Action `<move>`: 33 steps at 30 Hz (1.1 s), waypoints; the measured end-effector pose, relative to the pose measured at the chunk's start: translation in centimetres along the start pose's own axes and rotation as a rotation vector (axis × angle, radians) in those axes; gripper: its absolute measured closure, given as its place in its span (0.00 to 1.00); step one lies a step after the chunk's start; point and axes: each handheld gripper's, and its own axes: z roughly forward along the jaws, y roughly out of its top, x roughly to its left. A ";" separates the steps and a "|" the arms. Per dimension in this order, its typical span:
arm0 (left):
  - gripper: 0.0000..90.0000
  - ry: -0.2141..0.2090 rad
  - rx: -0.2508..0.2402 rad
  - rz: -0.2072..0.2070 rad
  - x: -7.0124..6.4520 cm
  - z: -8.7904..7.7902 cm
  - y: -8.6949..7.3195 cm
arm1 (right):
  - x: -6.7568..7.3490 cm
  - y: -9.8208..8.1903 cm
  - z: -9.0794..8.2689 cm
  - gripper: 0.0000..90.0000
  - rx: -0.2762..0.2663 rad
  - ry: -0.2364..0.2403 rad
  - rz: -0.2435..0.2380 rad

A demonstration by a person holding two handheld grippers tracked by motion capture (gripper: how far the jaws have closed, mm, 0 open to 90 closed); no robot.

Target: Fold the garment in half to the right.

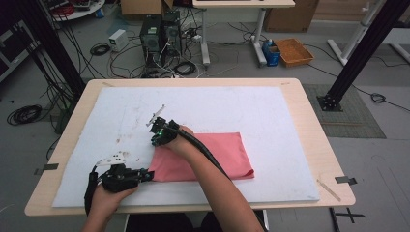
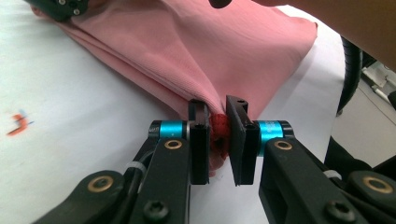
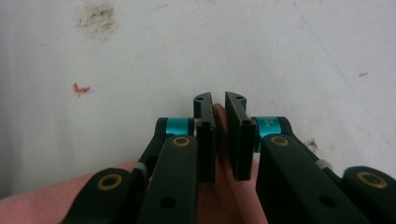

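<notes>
Now both grippers pinch the pink cloth's left corners.

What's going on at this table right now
A person is working on a pink cloth that lies folded on a white mat, with a gripper in each hand. The left gripper pinches the cloth's near left corner. The right gripper is shut on the far left corner, with pink fabric showing between its jaws. Both corners are gripped, and the cloth still lies flat on the mat.
</notes>
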 end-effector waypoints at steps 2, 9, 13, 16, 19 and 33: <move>0.89 -0.005 -0.007 -0.008 0.1 -0.3 0.0 | 0.3 0.3 -0.1 0.94 -0.030 -0.003 0.009; 0.89 -0.041 -0.040 -0.007 0.1 -0.9 0.3 | 0.8 0.9 -1.1 0.94 -0.106 -0.012 -0.005; 0.89 -0.080 -0.052 -0.005 -0.2 -0.8 0.6 | 0.7 0.7 -2.2 0.94 -0.135 -0.006 -0.002; 0.89 -0.113 -0.061 0.003 -0.7 -0.6 1.1 | 0.7 0.5 -3.3 0.94 -0.157 -0.009 -0.008; 0.89 -0.128 -0.068 0.012 -1.4 -0.3 1.5 | 0.7 0.1 -4.4 0.94 -0.181 -0.003 -0.007; 0.89 -0.189 -0.058 0.061 -4.0 2.9 4.2 | -0.6 -2.4 -8.0 0.94 -0.251 -0.008 0.000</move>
